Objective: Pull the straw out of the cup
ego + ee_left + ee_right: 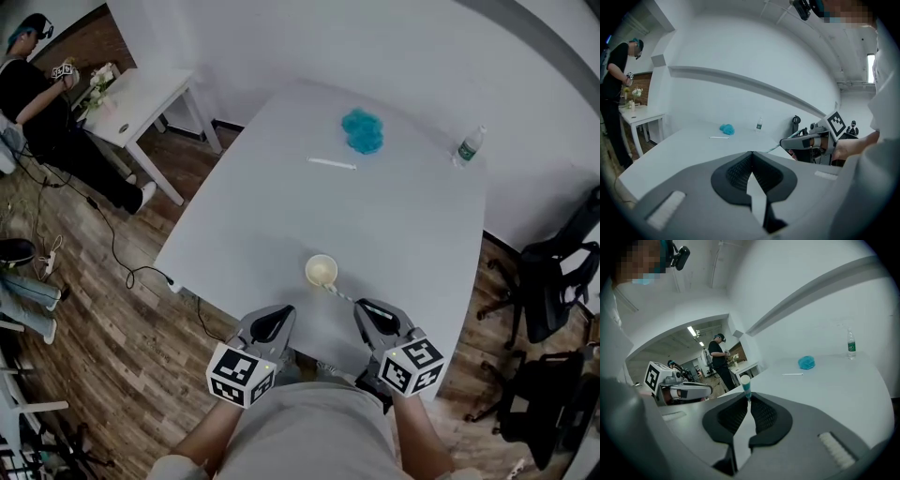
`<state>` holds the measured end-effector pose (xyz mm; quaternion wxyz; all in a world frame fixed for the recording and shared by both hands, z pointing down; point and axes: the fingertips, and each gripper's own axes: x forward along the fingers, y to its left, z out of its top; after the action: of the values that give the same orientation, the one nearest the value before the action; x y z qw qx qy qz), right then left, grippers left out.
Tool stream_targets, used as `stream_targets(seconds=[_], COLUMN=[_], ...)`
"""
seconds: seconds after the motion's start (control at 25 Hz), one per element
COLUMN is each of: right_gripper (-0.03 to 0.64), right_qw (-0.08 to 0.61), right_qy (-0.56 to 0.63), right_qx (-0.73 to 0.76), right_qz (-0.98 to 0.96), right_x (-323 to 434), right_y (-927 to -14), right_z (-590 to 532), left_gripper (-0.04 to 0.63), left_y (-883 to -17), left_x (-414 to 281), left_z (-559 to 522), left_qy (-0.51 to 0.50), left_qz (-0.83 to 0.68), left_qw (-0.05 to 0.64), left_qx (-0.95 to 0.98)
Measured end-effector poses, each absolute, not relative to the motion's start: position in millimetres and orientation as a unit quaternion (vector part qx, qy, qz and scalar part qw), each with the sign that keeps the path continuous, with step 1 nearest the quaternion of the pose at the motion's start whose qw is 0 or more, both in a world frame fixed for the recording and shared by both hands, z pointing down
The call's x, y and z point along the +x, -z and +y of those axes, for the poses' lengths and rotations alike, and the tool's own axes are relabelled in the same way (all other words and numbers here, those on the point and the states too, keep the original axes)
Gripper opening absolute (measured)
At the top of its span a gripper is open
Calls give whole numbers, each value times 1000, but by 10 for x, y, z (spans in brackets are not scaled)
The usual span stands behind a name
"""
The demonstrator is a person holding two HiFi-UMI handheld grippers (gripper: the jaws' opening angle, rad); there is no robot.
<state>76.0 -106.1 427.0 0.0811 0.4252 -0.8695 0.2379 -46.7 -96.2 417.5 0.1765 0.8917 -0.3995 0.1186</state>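
A small pale paper cup (321,271) stands upright near the front edge of the white table (403,234). A striped teal and white straw (341,293) slants from the cup's near rim back to my right gripper (364,307), which is shut on its near end. In the right gripper view the straw (746,386) sticks up between the closed tips of the right gripper (747,397). Whether its far end is still inside the cup I cannot tell. My left gripper (281,312) hovers left of the cup, shut and empty, and its own view shows the left gripper (751,153) with jaws together.
A blue crumpled cloth (362,131), a thin white stick (332,164) and a water bottle (470,145) lie at the table's far side. A person (37,103) stands at a small white table (141,94) at far left. Black office chairs (553,281) stand on the right.
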Motion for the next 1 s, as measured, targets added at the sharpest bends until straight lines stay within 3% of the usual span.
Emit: stream_targets(seconds=[1.0], right_gripper=[28], right_qw=[93], right_qy=[-228], right_qx=[402], right_qz=[-882], right_x=[484], right_y=[-4212], right_z=[-1094], left_gripper=[20], left_y=[-4110], left_x=[-618], left_z=[-969], left_qy=[-117], left_qz=[-400], left_qw=[178], left_qx=[891])
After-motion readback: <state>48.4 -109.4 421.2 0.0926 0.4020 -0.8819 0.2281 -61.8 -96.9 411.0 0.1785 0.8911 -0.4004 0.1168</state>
